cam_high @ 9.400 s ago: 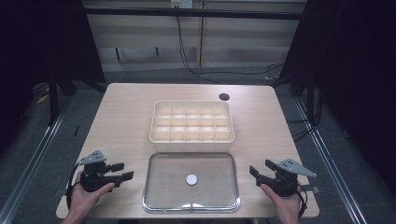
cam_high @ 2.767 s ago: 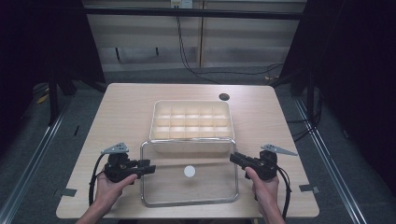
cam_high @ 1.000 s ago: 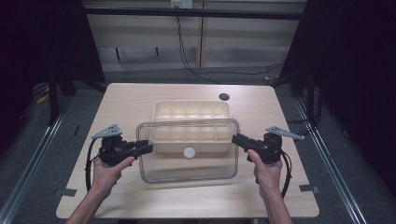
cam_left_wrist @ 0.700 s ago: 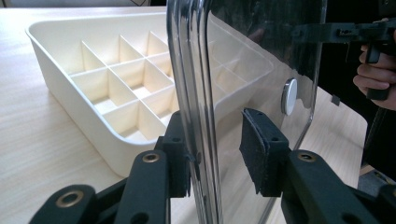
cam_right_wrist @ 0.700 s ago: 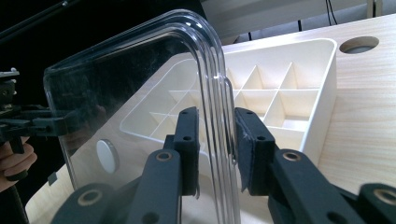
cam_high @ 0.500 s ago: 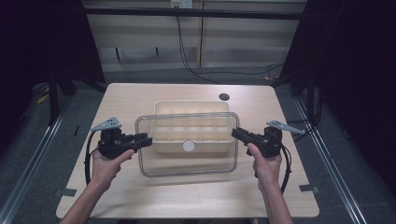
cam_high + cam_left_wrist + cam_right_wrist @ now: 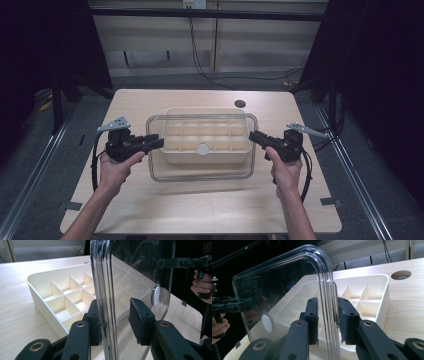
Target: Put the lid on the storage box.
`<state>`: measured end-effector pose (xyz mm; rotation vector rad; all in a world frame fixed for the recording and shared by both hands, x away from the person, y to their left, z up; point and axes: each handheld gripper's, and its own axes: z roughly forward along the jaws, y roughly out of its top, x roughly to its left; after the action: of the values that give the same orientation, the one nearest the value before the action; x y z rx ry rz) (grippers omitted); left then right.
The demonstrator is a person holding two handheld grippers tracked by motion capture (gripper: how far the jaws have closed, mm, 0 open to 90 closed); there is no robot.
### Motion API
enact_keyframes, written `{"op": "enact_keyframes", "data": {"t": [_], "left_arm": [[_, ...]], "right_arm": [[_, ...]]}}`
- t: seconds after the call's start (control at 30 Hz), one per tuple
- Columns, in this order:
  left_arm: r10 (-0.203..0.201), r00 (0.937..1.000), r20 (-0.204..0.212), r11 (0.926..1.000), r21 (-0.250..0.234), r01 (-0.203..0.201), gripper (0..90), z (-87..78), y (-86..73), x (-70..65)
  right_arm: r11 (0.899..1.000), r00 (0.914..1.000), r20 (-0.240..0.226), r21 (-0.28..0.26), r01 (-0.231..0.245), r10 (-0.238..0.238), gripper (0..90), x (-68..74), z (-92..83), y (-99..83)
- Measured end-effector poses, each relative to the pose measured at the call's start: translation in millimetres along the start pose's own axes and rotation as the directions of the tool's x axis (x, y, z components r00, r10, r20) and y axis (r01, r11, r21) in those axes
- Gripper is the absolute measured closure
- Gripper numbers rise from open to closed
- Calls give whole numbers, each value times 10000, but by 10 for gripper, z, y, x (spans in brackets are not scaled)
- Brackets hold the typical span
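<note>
The left gripper [image 7: 156,142] is clamping the left edge of the clear lid [image 7: 202,167] in the high view, and the right gripper [image 7: 256,137] is clamping its right edge. The lid is hanging level just above the cream tray [image 7: 205,156], offset a little toward the person. One lid, one tray, one white knob [image 7: 203,148], two grippers, one round hole [image 7: 240,103] in the table [image 7: 200,210].

Left gripper view: the left gripper [image 7: 116,322] is closing on the lid's rim [image 7: 105,290], one pad pressing, the other standing slightly off. Judgement: both hands should be keeping level and moving together, since a one-sided grip could be letting the lid pivot.

Right gripper view: the right gripper [image 7: 327,320] is pinching the rim [image 7: 328,290] between both pads. Corners should be lining up over the tray [image 7: 372,290] walls before lowering. Divided cells too many to be counting surely.
</note>
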<state>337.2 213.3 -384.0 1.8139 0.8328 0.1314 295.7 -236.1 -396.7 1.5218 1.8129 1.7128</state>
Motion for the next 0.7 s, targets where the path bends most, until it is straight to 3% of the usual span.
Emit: {"op": "enact_keyframes", "data": {"t": [0.03,0.17,0.7], "left_arm": [[155,9998,-148,9998,92,-153,626,20,17,-5],[-57,9998,-195,9999,82,59,620,64,36,43],[-177,9995,-273,9998,-64,175,613,113,236,181]], "right_arm": [[10000,10000,25,-15,14,-14,715,-2,4,18],[10000,9997,233,-39,-61,62,709,-17,57,75],[10000,9997,237,78,-36,34,712,-52,198,258]]}}
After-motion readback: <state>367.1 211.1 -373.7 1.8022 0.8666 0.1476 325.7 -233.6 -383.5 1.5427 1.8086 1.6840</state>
